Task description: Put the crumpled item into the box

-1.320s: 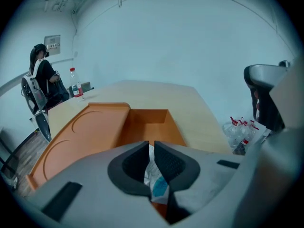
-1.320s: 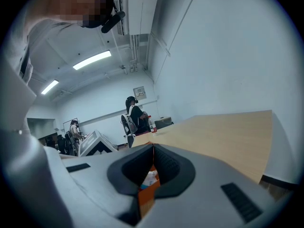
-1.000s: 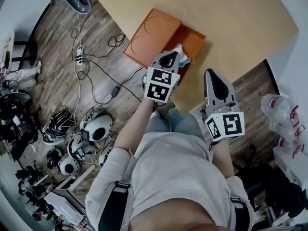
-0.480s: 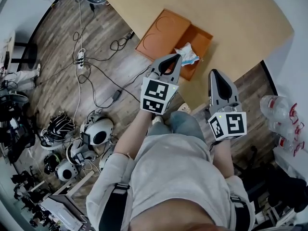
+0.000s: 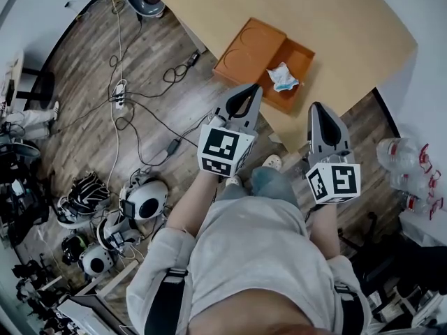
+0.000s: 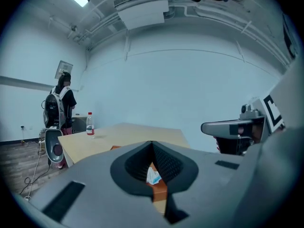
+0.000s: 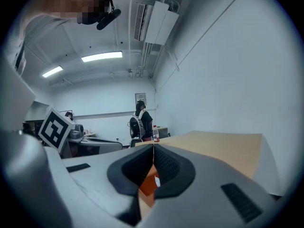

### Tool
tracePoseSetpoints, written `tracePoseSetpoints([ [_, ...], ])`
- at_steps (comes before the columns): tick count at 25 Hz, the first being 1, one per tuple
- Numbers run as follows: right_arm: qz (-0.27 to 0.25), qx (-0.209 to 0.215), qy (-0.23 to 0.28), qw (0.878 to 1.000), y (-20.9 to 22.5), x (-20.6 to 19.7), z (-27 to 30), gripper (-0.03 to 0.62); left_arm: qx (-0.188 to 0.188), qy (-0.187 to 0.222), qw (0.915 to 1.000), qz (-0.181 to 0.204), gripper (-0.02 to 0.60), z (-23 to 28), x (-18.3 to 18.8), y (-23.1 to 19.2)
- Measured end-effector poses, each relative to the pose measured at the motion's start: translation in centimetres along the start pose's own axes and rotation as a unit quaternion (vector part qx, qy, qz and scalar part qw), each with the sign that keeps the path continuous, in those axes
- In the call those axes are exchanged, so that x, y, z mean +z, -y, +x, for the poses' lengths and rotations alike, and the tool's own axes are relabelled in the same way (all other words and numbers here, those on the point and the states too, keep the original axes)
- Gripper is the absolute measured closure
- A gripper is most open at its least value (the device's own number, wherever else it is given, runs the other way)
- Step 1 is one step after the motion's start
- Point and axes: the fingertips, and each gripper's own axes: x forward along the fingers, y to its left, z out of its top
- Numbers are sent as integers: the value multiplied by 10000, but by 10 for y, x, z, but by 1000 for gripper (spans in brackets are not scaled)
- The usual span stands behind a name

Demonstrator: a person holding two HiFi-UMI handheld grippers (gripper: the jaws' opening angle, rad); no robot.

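A pale wooden table [image 5: 349, 19] fills the upper right of the head view. An orange box [image 5: 302, 58] sits near its front edge, with the lid [image 5: 250, 47] lying flat beside it on the left. The crumpled item [image 5: 283, 77], white with a bit of blue, lies inside the open box.

Both grippers hang off the table's near edge, above the floor and apart from the box. The left gripper [image 5: 253, 89] has its jaws closed tip to tip with nothing between them. Its own view shows the tips meeting, with the crumpled item [image 6: 153, 176] in the box [image 6: 160, 192] beyond the gap. The right gripper [image 5: 316, 107] is closed and empty too, and a slice of the box [image 7: 147, 184] shows past its jaws.

The floor is dark wood planks, strewn with black cables, a power strip [image 5: 119, 93] and white round headsets [image 5: 143, 197]. A bottle [image 6: 90, 124] stands at the table's far end, and a person [image 6: 61, 106] with a backpack stands behind it by the white wall.
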Motion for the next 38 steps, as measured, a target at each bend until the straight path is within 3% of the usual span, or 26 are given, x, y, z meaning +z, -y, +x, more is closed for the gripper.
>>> tracePoseSetpoints([
  [21,-432,-375,425,9975,-89,25,-71,583,-284,1100,9935,-47,568,-122,43,9],
  [38,-607,-522,617,9949,-135,29,-113,583,-383,1532,9874,-95,568,-187,51,17],
])
